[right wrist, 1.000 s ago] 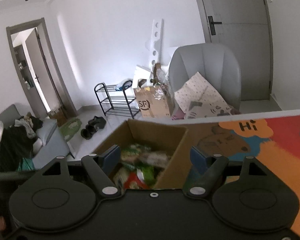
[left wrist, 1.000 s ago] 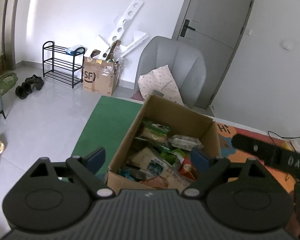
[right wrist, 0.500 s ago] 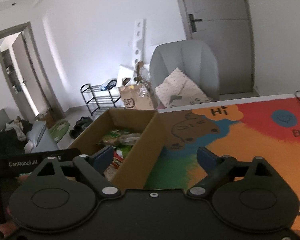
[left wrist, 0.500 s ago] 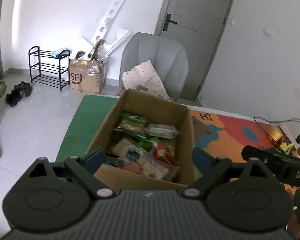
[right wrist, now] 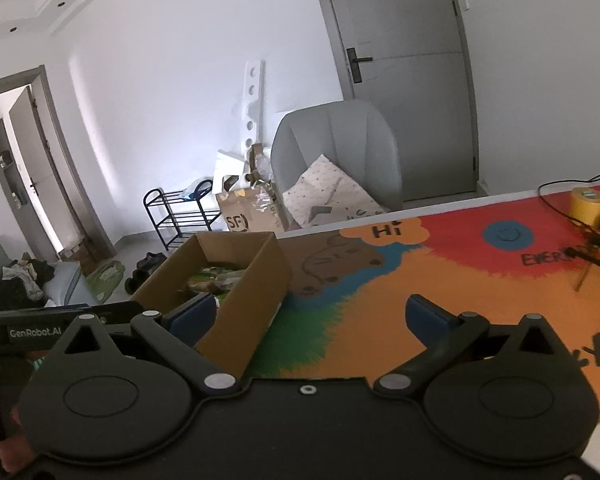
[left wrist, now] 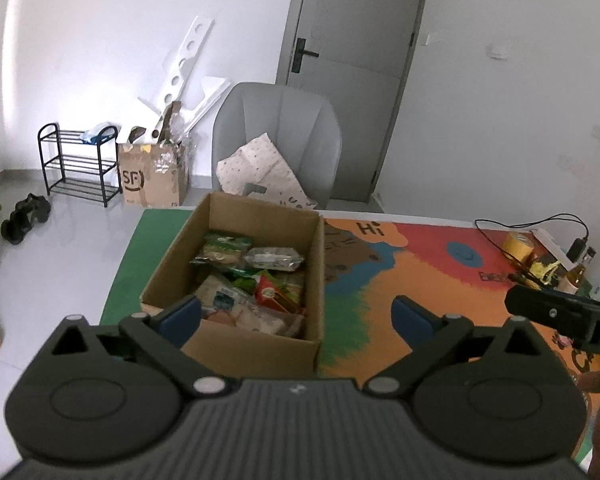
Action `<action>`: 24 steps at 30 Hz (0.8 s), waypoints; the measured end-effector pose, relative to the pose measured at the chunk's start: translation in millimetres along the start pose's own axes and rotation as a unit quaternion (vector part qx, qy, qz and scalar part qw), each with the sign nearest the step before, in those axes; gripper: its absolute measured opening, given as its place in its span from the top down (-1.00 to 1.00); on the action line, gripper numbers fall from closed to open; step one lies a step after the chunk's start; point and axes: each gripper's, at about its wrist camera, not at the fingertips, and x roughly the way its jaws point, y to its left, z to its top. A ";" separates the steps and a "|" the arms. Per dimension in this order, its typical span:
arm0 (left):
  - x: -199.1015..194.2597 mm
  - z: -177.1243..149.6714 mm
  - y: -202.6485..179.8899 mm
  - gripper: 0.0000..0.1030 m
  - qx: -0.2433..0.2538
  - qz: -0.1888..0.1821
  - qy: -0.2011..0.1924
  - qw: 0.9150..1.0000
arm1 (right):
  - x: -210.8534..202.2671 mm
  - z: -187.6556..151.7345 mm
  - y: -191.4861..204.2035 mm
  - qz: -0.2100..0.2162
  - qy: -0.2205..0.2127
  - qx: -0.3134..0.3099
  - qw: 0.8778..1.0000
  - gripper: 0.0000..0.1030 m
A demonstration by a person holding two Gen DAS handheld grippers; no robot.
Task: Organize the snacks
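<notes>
Ahead of me a grey chair (left wrist: 278,136) faces the table, a dotted cushion (left wrist: 260,172) on its seat. Left of the chair, an SF carton (left wrist: 150,176), then a black shoe rack (left wrist: 76,164). Behind the chair, a grey door (left wrist: 352,40). Well right of the chair, a yellow tape roll (right wrist: 588,205) on the colourful mat (right wrist: 480,280).

– What's the room like?
– White walls (left wrist: 100,40), pale glossy floor (left wrist: 60,248), a grey door (left wrist: 352,80) with a dark handle, shut.
– Furniture?
– A grey armchair (left wrist: 284,128) past the worktop's far edge, a spotted cushion (left wrist: 260,168) on its seat. Left of it a carton marked SF (left wrist: 152,176) with white foam boards (left wrist: 184,64) leaning on the wall, then a black shoe rack (left wrist: 76,160) and dark shoes (left wrist: 24,216) on the floor.
– Anything else?
– In the right wrist view, an open doorway (right wrist: 24,168) at far left and a sofa (right wrist: 40,284) heaped with clothes.
</notes>
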 end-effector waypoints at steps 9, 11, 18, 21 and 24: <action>-29.6 -6.3 -16.1 -1.00 0.011 -0.010 -0.009 1.000 | -38.2 -8.2 -11.6 -0.009 -0.018 0.005 1.000 -1.00; -35.6 -8.2 -18.1 -1.00 0.012 -0.015 -0.007 1.000 | -46.4 -9.1 -12.3 -0.012 -0.019 0.005 1.000 -1.00; -69.2 -13.5 -28.6 -1.00 0.032 -0.023 -0.026 0.999 | -82.9 -12.0 -13.3 -0.013 -0.037 0.000 0.999 -1.00; -83.8 -17.9 -33.5 -1.00 0.047 -0.022 -0.032 0.998 | -98.3 -12.6 -13.0 -0.010 -0.049 -0.006 0.999 -1.00; -97.8 -21.1 -32.6 -1.00 0.049 -0.025 -0.038 0.998 | -108.9 -13.2 -13.7 -0.007 -0.050 -0.009 0.999 -1.00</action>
